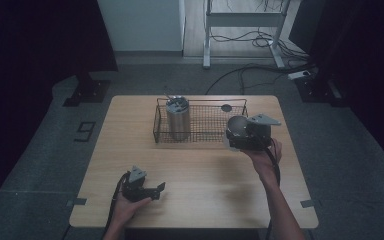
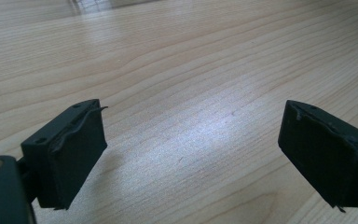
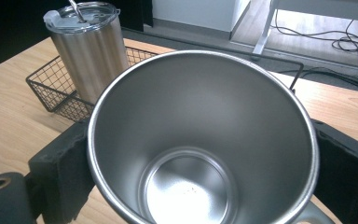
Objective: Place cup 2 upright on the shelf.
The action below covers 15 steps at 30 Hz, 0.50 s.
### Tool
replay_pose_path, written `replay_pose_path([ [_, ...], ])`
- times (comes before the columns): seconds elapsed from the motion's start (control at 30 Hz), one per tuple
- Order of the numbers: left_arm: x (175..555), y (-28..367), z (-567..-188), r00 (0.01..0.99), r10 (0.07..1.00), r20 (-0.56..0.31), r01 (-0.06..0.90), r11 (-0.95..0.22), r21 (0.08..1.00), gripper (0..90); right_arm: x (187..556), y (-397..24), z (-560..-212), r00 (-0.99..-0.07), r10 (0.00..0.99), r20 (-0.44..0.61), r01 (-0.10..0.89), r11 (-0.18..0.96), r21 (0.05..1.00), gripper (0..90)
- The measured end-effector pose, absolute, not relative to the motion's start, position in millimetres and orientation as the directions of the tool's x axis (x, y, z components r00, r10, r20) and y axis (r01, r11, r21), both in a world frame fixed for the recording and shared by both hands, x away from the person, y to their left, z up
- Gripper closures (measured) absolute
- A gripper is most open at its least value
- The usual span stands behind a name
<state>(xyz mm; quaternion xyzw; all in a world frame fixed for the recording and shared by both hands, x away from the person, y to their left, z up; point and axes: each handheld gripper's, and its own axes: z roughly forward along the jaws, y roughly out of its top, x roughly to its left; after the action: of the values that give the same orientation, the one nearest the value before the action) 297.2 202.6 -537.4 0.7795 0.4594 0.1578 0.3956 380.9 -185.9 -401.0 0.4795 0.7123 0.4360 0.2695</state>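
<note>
My right gripper is shut on an open stainless steel mug, its black pads pressing the mug's two sides; I look straight into its bare inside. In the high view this gripper holds the mug above the table, just at the right front of a wire basket. A lidded steel tumbler stands upright in the basket's left end, also seen behind the mug as the tumbler. My left gripper rests low at the table's front left, and this gripper is open over bare wood.
The wooden table has free surface between the two hands. A small dark round object lies at the basket's far right corner. Behind the table are a metal desk frame and floor cables.
</note>
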Motion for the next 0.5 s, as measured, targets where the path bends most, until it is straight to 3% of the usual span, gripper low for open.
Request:
replay_pose_path([
  [0.5,297,203,-537,0.525,0.842,-0.119,0.590,-0.260,0.764,7.3,396,-184,-393,-0.402,0.915,0.032,0.442,0.163,0.882,6.8],
])
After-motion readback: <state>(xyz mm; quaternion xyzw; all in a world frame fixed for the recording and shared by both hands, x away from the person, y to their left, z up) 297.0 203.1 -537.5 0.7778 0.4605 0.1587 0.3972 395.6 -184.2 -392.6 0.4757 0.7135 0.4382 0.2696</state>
